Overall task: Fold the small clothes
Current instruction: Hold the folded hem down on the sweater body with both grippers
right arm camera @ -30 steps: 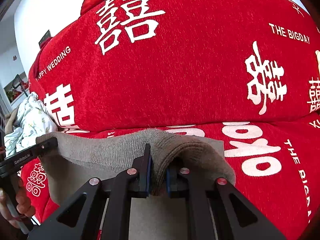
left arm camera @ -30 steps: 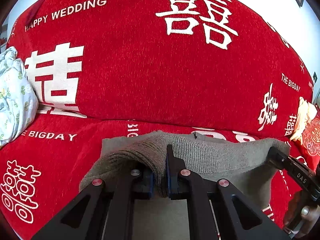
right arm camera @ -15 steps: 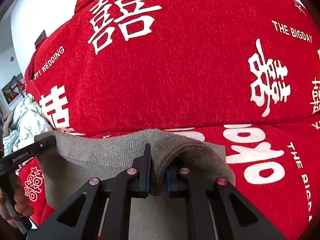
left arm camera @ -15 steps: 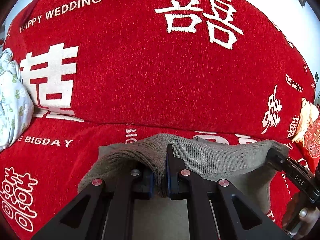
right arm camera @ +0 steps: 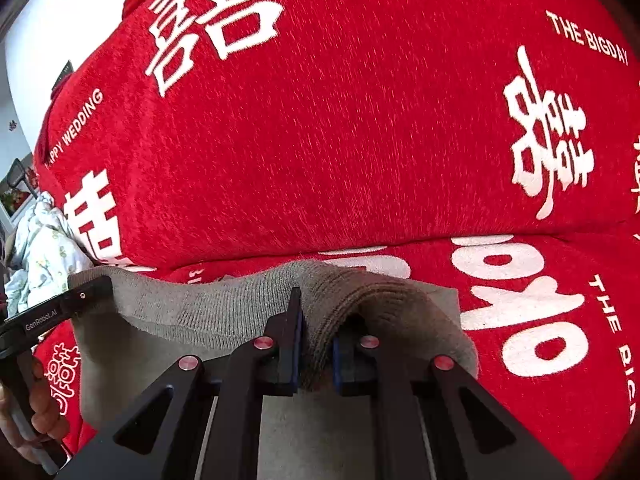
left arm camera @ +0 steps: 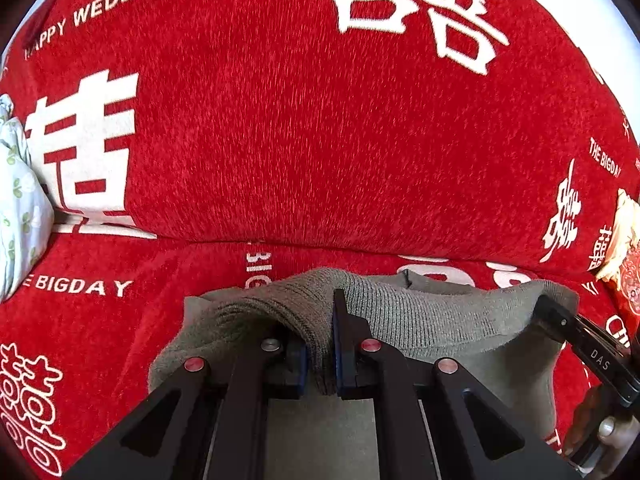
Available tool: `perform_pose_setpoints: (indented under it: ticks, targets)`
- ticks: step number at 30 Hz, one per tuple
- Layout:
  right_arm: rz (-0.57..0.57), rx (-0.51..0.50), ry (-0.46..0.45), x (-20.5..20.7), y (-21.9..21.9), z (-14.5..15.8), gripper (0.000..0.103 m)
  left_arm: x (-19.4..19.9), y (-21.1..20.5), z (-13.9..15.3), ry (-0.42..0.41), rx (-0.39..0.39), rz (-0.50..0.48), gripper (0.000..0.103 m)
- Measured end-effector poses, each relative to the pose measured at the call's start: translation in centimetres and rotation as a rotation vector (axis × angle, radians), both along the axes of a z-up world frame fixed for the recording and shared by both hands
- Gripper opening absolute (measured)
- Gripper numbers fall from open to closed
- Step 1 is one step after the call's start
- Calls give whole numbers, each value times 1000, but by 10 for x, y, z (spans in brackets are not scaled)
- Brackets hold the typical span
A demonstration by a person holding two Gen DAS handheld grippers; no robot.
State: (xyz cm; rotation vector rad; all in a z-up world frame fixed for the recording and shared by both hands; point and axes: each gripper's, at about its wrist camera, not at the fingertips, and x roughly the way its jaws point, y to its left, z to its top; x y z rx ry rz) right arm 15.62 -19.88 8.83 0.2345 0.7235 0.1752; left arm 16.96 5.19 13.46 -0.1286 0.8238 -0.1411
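Since a second ago I've carried both grippers forward toward the back cushion of the red wedding-print sofa (left arm camera: 280, 140); the lettering looms larger. My left gripper (left arm camera: 320, 354) is clamped on one end of the grey knitted garment's (left arm camera: 420, 320) ribbed edge, my right gripper (right arm camera: 314, 354) on the other, the edge stretched between them above the seat. I judge that uneven travel would skew the fold, and the thick knit bunched in the pads could slip.
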Motion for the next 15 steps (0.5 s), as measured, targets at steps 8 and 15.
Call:
perform_pose_setpoints:
  ticks: [8, 15]
  targets:
    - [-9, 19, 84, 35, -3, -30, 12, 29, -1, -30, 63, -4, 12, 10]
    - [-6, -15, 143, 57, 2, -56, 12, 51, -6, -65, 124, 35, 14, 10]
